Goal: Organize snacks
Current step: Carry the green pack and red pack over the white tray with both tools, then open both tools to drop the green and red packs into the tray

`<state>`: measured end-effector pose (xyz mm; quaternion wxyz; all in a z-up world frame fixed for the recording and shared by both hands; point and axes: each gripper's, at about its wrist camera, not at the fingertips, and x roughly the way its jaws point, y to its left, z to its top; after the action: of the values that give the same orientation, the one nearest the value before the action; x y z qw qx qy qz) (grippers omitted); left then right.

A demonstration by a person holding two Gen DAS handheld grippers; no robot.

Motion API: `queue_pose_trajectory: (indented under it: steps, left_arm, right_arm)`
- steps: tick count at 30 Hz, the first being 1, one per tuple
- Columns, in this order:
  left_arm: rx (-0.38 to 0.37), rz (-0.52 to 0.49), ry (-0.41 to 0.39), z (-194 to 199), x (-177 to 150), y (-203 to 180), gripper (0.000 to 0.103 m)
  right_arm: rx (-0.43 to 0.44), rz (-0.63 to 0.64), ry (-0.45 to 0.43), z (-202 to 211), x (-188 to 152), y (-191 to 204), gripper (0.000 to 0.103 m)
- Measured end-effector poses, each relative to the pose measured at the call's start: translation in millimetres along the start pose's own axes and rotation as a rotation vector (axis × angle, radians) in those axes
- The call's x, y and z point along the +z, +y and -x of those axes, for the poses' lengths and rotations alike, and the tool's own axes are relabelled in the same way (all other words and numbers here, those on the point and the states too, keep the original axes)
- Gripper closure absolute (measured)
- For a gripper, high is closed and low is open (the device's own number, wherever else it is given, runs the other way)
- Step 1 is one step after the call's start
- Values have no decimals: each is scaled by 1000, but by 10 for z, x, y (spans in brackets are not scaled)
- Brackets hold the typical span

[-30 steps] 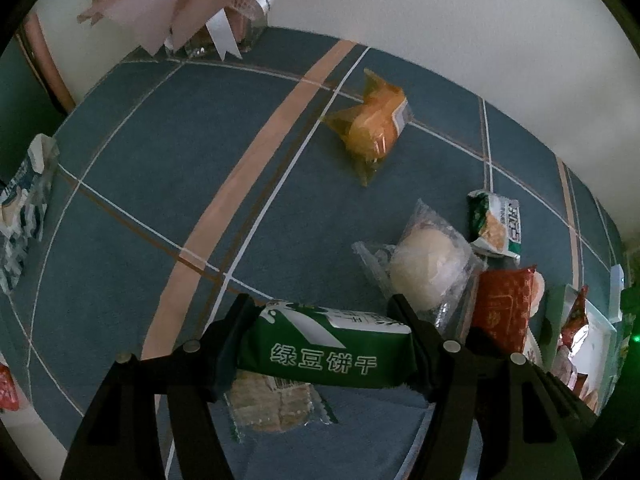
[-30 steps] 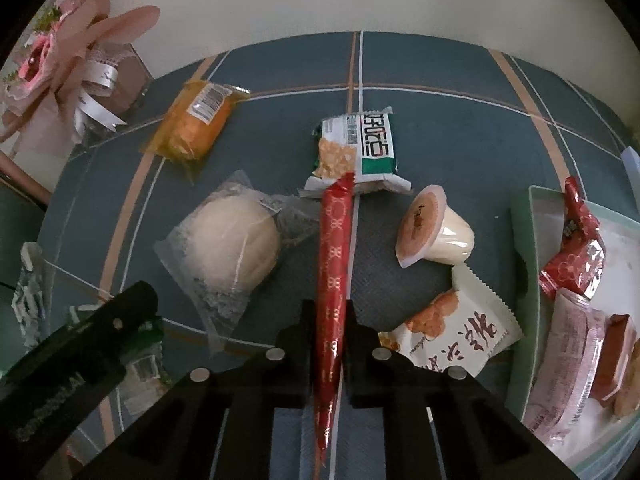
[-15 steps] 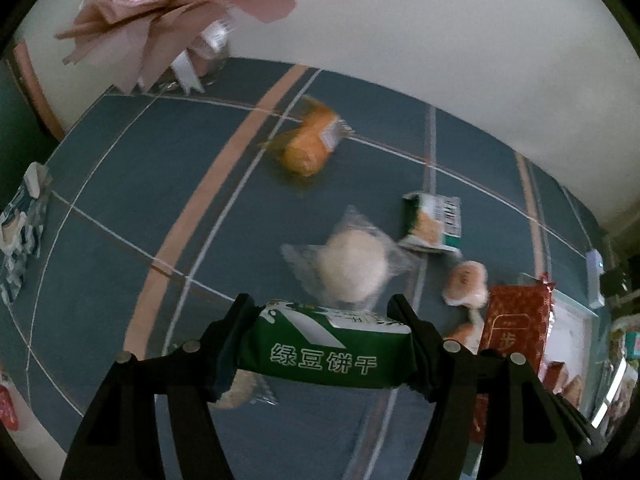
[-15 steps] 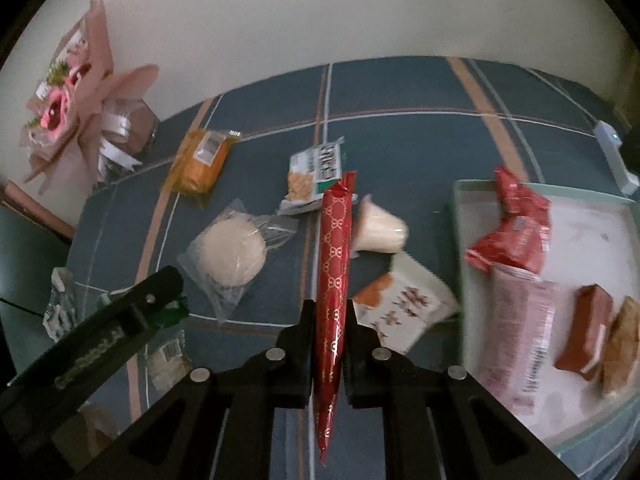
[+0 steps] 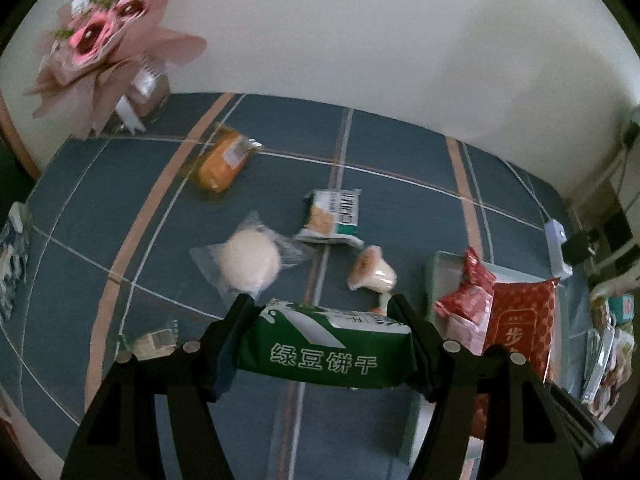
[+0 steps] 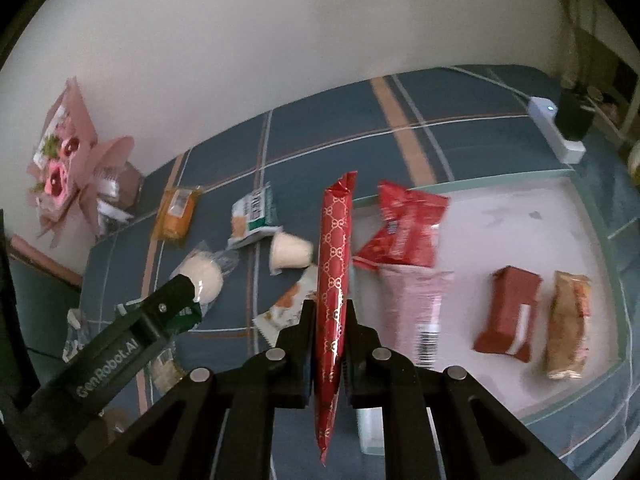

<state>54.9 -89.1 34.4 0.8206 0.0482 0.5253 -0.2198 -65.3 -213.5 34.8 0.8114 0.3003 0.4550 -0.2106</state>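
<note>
My left gripper [image 5: 322, 312] is shut on a green biscuit packet [image 5: 326, 352], held crosswise above the blue checked cloth. My right gripper [image 6: 330, 312] is shut on a flat red packet with gold print [image 6: 334, 280], held edge-on and upright; the same red packet [image 5: 520, 328] shows at the right of the left wrist view. A pale green tray [image 6: 592, 216] lies to the right and holds several red, pink and brown snacks. On the cloth lie a round white bun in clear wrap [image 5: 250, 262], an orange packet [image 5: 222, 162], a green-and-white packet [image 5: 334, 216] and a jelly cup [image 5: 372, 274].
A pink bouquet [image 5: 100, 44] stands at the back left against the white wall. A white power strip with a black plug [image 6: 560, 128] lies beyond the tray. More packets lie at the cloth's left edge [image 5: 12, 256]. The left gripper's arm [image 6: 120, 344] crosses the right wrist view.
Both grippers have risen and swung right with their packets still held. The tray has come far more into view on the right, and the loose snacks have slid left and farther away.
</note>
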Motion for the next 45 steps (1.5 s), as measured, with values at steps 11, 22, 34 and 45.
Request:
queue_pose_trajectory:
  steps: [11,22,34,45]
  left_arm:
    - [-86,-104,36,-9,-170,-654,33]
    - [-168,-179,71,-50,-348,-1203,33]
    - [-169,-287,74,-189,-445,-1697,33]
    - [-155,-284,91,-459,-439,-1757,33]
  right_arm:
    - [-19,-151,-41,205,181,-682,91]
    - [-103,-300,-104,452,312,-1498,91]
    - [-139,-292,-102,438,374,-1701,91]
    - [-131,-256,-64,223,401,-1653,91]
